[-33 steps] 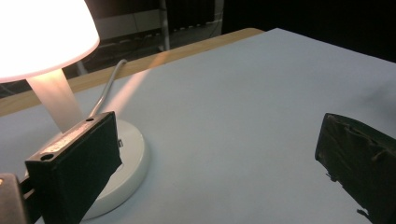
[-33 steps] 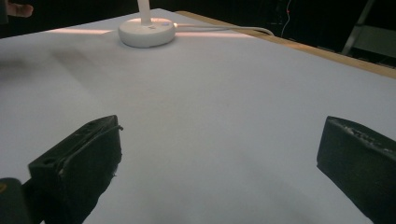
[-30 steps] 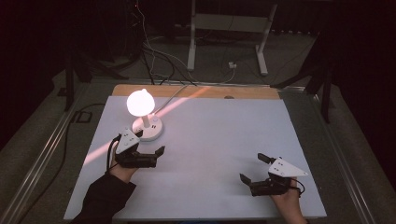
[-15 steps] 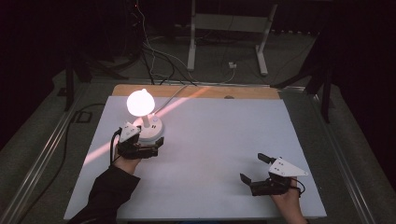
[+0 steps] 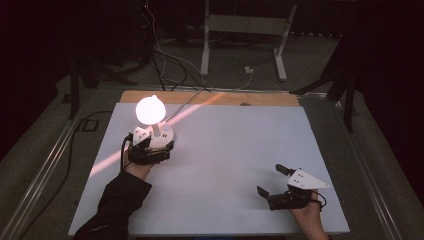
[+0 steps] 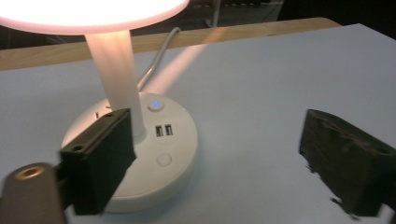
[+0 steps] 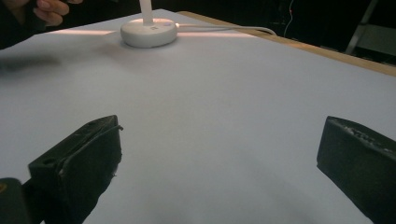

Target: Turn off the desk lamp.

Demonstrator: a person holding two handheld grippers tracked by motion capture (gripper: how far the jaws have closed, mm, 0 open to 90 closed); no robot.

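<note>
- Your left claw (image 5: 150,145) sits at the near edge of the lamp base (image 6: 154,154) on the left half of the bench (image 5: 240,150). Its jaws are spread wide and grip nothing. In the left gripper view one jaw overlaps the base's rim; I can't tell whether it touches.
- The lamp (image 5: 152,125) is lit and stands upright near the far-left part of the bench. A glowing round shade (image 5: 150,109) tops a slim white stem (image 6: 116,70), which rises from the round, flat base.
- On top of the base you can see a small button with a blue light (image 6: 156,105), two USB ports (image 6: 164,130) and a plain round button (image 6: 164,160). A white cord (image 6: 156,60) runs off the back toward the far edge.
- Handling, as a judgement: the hard plastic is likely smooth and slippery. The base probably carries most of the weight, and the shade and stem look the more fragile parts. Take hold low, across the base's rim or at the foot of the stem, not at the shade. Mind the cord's pull if you shift it.
- Your right claw (image 5: 272,181) rests well apart from the lamp, near the front right of the bench, jaws spread and empty.
</note>
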